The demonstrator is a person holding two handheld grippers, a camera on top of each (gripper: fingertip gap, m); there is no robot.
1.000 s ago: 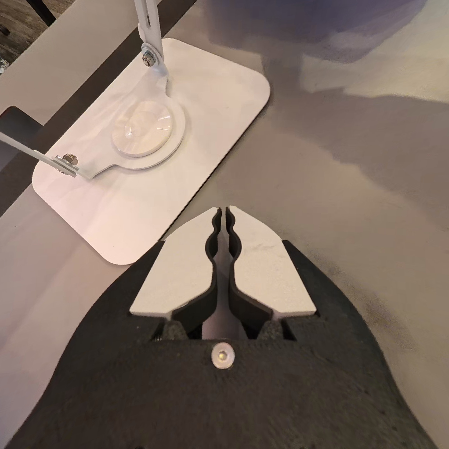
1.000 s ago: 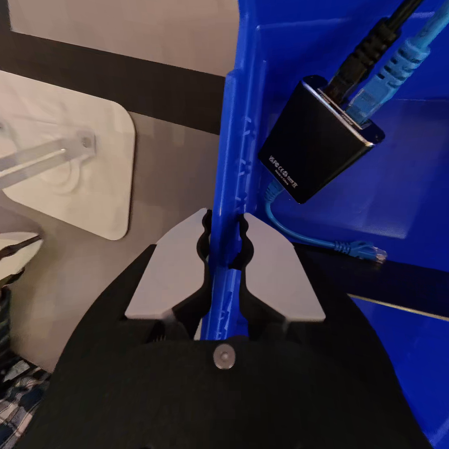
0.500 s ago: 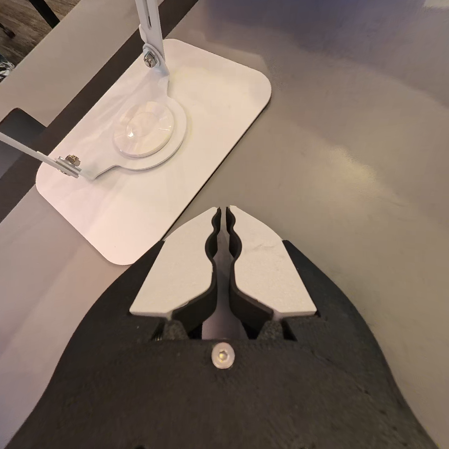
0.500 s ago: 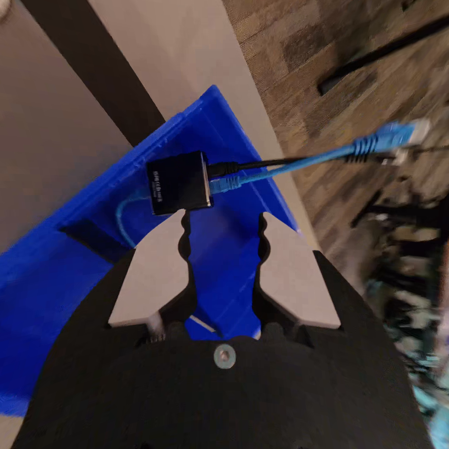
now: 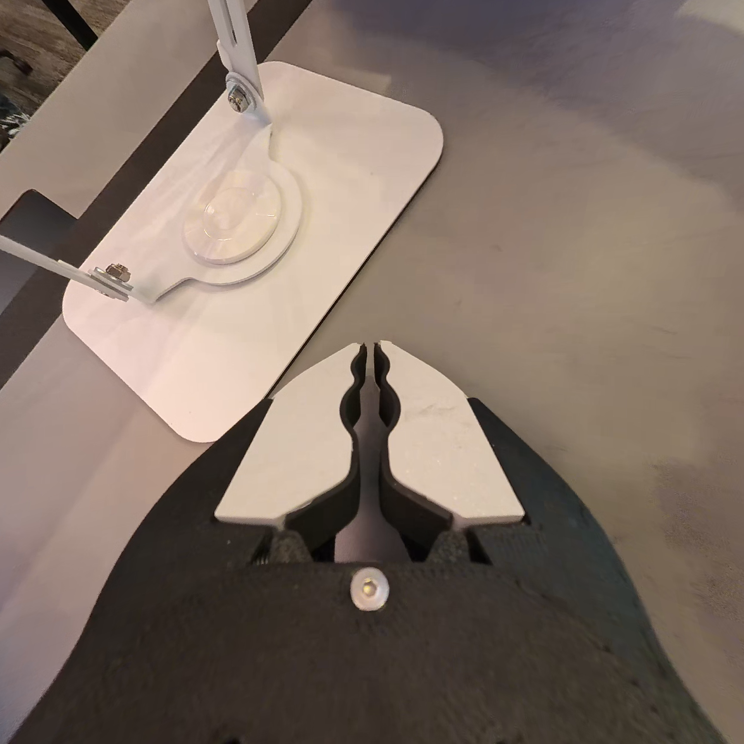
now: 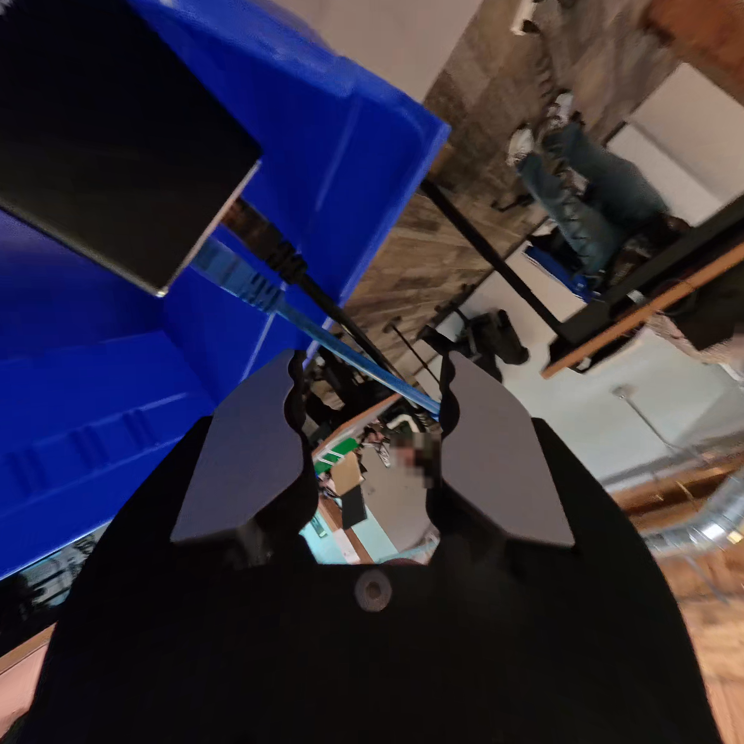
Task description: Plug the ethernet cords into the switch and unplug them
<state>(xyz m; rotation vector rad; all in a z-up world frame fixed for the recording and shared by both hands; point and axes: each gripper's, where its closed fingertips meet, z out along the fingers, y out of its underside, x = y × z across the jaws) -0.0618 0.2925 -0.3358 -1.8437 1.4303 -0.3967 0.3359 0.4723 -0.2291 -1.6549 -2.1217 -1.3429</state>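
Observation:
In the right wrist view the black switch (image 6: 112, 153) fills the upper left, inside a blue bin (image 6: 330, 120). A blue ethernet cord (image 6: 257, 286) and a black cord (image 6: 290, 257) are plugged into its side and run down to the right. My right gripper (image 6: 371, 356) is open wide. Both cords cross the gap between its fingers, and the pads do not press on them. In the left wrist view my left gripper (image 5: 369, 345) is shut with nothing between its pads, low over the grey table (image 5: 563, 282). No switch or cord shows in that view.
A white stand base (image 5: 249, 290) with two thin white arms bolted to it lies on the table, just left of my left gripper. Beyond the bin the right wrist view is tilted and blurred, showing floor, desks (image 6: 644, 306) and room clutter. Some 45 cm of space lies between my two pairs of fingers.
My right gripper let go of the blue bin's wall, opened wide and swung round toward the switch's cords. My left gripper stayed shut and barely moved.

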